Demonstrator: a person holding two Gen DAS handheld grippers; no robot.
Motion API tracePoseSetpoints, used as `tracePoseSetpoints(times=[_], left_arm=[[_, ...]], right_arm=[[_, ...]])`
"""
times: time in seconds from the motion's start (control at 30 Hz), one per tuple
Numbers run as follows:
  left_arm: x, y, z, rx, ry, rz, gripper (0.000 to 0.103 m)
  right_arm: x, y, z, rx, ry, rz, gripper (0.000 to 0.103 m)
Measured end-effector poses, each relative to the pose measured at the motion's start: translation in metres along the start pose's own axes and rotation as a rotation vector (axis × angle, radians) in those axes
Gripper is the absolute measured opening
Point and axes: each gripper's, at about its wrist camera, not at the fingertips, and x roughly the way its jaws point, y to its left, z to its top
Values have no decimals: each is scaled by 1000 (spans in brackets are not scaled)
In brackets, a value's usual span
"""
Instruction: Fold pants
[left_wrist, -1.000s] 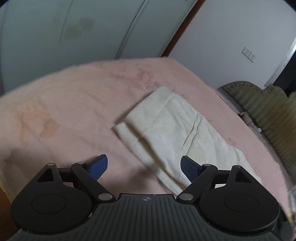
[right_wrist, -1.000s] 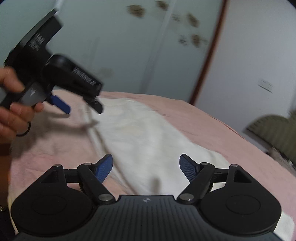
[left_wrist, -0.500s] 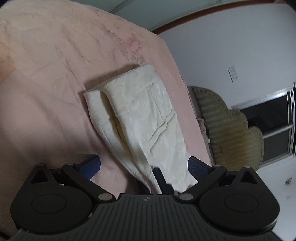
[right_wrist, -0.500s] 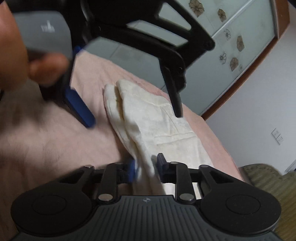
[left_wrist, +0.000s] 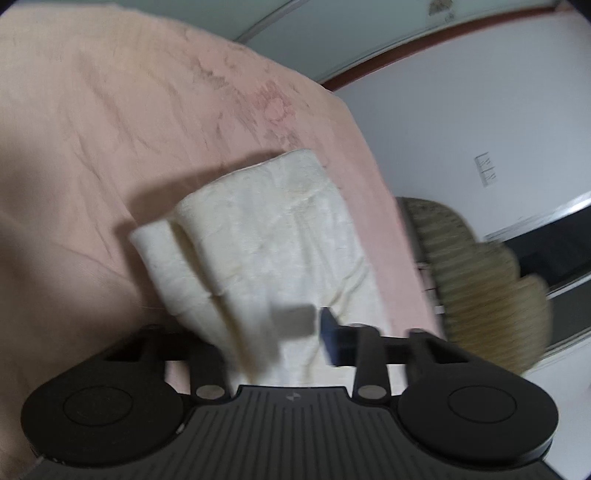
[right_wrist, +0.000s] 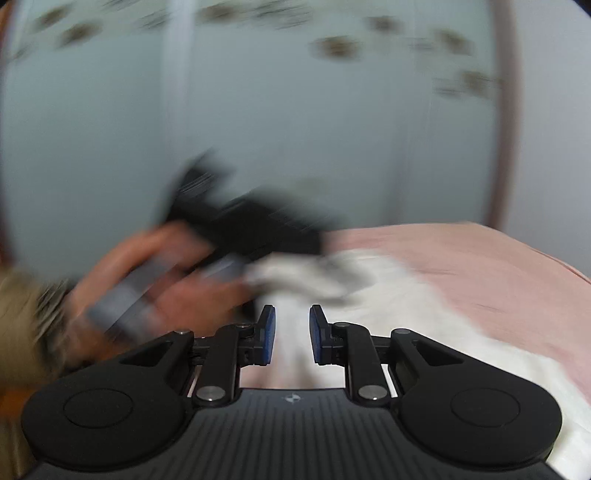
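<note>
Since half a second ago your right gripper (right_wrist: 292, 334) has swung up off the bed: its view then looked down along the pants, and now it looks nearly level at the pale cupboard doors (right_wrist: 258, 110), everything blurred. Your left gripper (left_wrist: 273, 332) has come in closer over the near end of the pants (left_wrist: 266, 236), and its wide gap has narrowed.

Your left gripper's jaws are closing, with the near edge of the pants between them; the cloth bunches up over the left finger and hides it, and only the right blue pad shows, so you cannot tell yet whether the pads press on the fabric. Your right gripper's jaws stand close together with a narrow gap, and white cloth shows through that gap; the blur leaves it unclear whether the pads pinch it.

The pants lie folded lengthwise on the pink bedspread (left_wrist: 110, 129), running away from your left gripper toward the far edge of the bed. In the right wrist view, your left hand (right_wrist: 177, 280) and the dark body of its gripper sit smeared just left of the pants. A ribbed olive headboard (left_wrist: 480, 280) stands beyond the bed's right side.
</note>
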Motion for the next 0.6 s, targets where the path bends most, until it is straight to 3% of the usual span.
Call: tracePoseSetpoints(times=[0.1,0.17,0.2,0.33,0.47,0.6], left_arm=[[-1,-10,-5,90,-40,50,23],[-4,-16,-10,160,-70,74,17],[-8,-16,-14,190,-86,76,14],[-25,-33,-27,300,-157,73,8],[-49,-73,-51,501,-251,52,8],[-68,-117,-83,649,-291,-16,9]], right_arm=[[32,-49,-8,157,149,-202,19],[56,-65,-25,205,282,-201,19],[61,-64,-31,180,305,-195,19],[45,-48,-26,152,206,-192,21],[42,-42,-14,113,154,-182,29],[40,-48,-8,189,98,-128,30]])
